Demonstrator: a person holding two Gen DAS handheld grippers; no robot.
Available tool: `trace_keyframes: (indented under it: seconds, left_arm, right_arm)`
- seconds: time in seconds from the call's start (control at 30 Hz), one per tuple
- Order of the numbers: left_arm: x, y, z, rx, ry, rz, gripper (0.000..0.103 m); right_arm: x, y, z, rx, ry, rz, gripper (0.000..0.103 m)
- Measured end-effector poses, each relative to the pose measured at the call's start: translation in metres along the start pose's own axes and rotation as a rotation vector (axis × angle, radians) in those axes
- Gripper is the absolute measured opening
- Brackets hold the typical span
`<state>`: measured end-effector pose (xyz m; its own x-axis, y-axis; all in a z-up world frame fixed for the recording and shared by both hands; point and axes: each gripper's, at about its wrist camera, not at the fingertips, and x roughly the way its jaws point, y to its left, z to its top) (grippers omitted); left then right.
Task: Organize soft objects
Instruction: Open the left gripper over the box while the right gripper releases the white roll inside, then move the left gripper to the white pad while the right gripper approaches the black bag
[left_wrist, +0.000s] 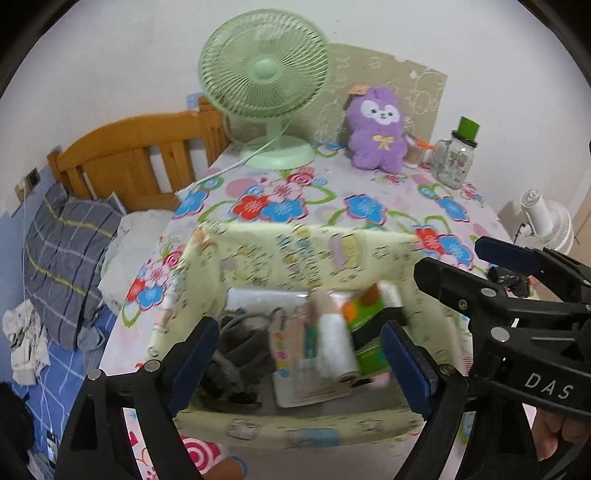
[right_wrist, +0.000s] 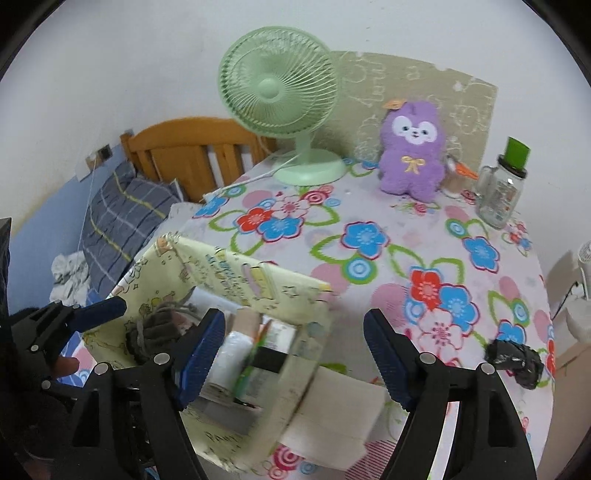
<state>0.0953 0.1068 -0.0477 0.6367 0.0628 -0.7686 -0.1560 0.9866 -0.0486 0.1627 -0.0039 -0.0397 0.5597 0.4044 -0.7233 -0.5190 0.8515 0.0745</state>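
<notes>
A pale yellow printed fabric storage box (left_wrist: 303, 254) stands on the flowered table near its front edge; it also shows in the right wrist view (right_wrist: 236, 273). Inside lie a dark grey knitted item (left_wrist: 236, 347), a white roll (left_wrist: 338, 343) and green packets. A purple plush toy (left_wrist: 376, 129) sits upright at the back of the table, also in the right wrist view (right_wrist: 413, 151). My left gripper (left_wrist: 299, 365) is open, its jaws spread over the box's near side. My right gripper (right_wrist: 293, 354) is open above the box's right wall. A crumpled black object (right_wrist: 515, 362) lies at the right.
A green desk fan (left_wrist: 264, 70) stands at the back, its cord trailing left. A glass jar with a green lid (left_wrist: 454, 158) and a small cup are right of the plush. A wooden bed with a plaid pillow (left_wrist: 66, 251) lies left. A white fan (left_wrist: 546, 225) stands right.
</notes>
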Motion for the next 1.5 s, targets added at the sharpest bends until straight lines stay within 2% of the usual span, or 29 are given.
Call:
trace_keyframes:
  seconds: [0.33,0.5,0.83,1.0,1.23,1.37,1.5]
  left_arm:
    - [-0.006,-0.058,0.006,0.064,-0.017,-0.072,0.091]
    - [-0.003,-0.098,0.007,0.123,-0.016,-0.107,0.091]
    - [0.018,-0.169,-0.001,0.227,0.039,-0.152,0.091]
    - [0.038,-0.184,-0.011,0.239,0.098,-0.160,0.091]
    - [0.056,-0.186,-0.022,0.257,0.140,-0.112,0.090]
    - [0.068,-0.187,-0.023,0.206,0.198,-0.164,0.091]
    - [0.081,-0.188,-0.027,0.220,0.214,-0.126,0.091]
  right_arm:
    - [-0.031,-0.048,-0.016,0.040,-0.027,-0.060,0.080]
    - [-0.047,-0.091,-0.031,0.097,-0.028,-0.113,0.080]
    - [-0.058,-0.162,-0.059,0.203,-0.006,-0.158,0.080]
    - [-0.054,-0.180,-0.069,0.232,0.009,-0.166,0.080]
    - [-0.042,-0.195,-0.075,0.261,0.029,-0.162,0.080]
    - [-0.031,-0.193,-0.074,0.258,0.040,-0.147,0.080]
    - [-0.023,-0.192,-0.073,0.240,0.052,-0.159,0.080]
